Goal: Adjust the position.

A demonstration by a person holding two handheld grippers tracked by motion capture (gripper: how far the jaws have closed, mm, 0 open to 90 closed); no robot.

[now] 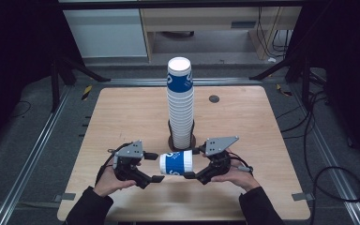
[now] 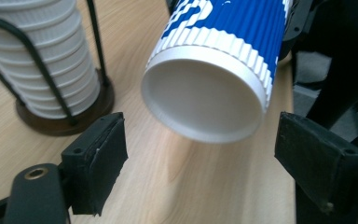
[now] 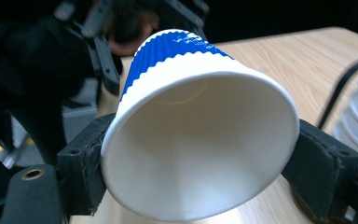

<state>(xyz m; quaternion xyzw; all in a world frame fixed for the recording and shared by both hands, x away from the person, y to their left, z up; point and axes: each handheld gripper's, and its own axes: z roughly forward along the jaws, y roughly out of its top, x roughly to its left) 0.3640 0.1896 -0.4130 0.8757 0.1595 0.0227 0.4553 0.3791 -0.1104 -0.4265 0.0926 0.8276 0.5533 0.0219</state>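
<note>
A blue and white paper cup [image 1: 176, 163] hangs on its side above the near middle of the wooden worktop [image 1: 122, 117], at about six o'clock from the tall stack of cups [image 1: 180, 101]. The right tongs [image 1: 193, 162] grip it at the wide mouth end: in the right gripper view both black pads [image 3: 81, 163] press on the rim from either side, and the cup's open mouth [image 3: 200, 149] faces that camera. The left tongs [image 1: 154, 167] stand open at the cup's narrow base end, at nine o'clock from it. In the left gripper view their pads [image 2: 95, 161] sit well apart, with the cup's bottom [image 2: 205, 100] hanging between and above them, touching neither.

The stack rises from a dark round holder [image 1: 182, 139] with thin black wire uprights [image 2: 95, 39], just beyond the held cup at its twelve o'clock; in the left gripper view it stands close at ten o'clock. A small dark round disc [image 1: 214, 99] lies on the worktop at about one o'clock from the stack's foot. Black cables [image 1: 328, 178] trail over the grey floor at three o'clock from the worktop.
</note>
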